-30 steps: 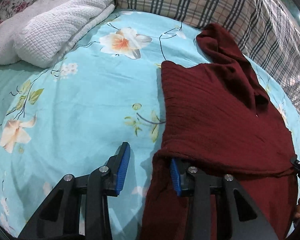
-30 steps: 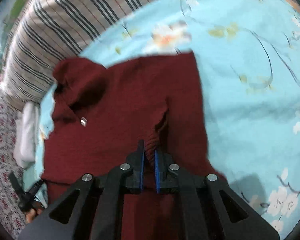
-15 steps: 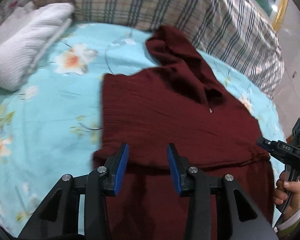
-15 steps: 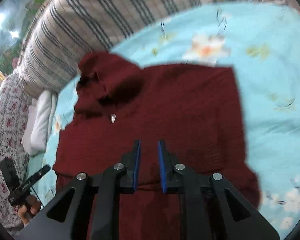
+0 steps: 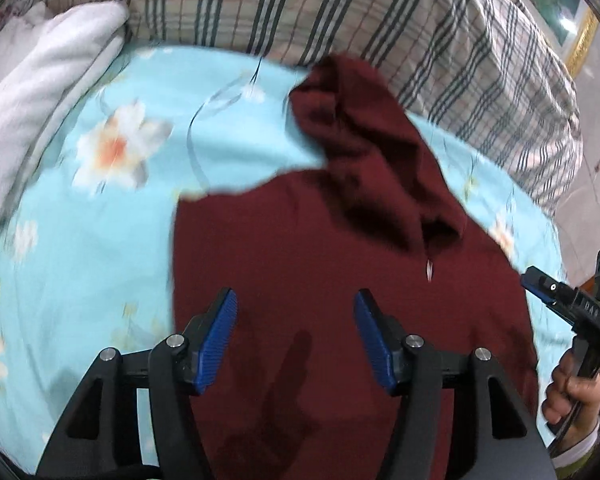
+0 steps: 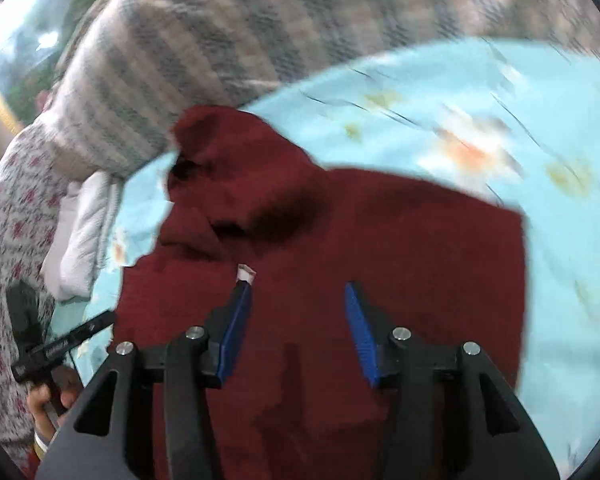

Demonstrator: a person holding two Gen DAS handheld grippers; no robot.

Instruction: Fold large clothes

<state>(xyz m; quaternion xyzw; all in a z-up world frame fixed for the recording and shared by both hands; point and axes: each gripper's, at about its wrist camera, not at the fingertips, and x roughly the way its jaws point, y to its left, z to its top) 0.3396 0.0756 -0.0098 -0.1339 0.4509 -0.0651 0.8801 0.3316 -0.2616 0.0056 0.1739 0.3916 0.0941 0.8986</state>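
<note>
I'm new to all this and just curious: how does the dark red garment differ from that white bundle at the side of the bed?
The maroon hoodie is dark red, while the white towel bundle is white. The hoodie lies spread flat on the floral sheet; the bundle is folded up thick. The hoodie sits right below both open tools; the bundle lies off at the bed's edge, untouched. Both are soft fabric resting on the same bed.

My feeds are evenly lit by soft indoor light, with no glare. Both views bow strongly at their dark fisheye corners. The right wrist view is badly motion-smeared: the striped plaid blanket (image 6: 228,40) and the floral light-blue bedsheet (image 6: 480,128) are streaked. On the left view, blur is milder, and a finger-shaped shadow lies on the dark red knitted hooded garment (image 5: 300,360).
</note>
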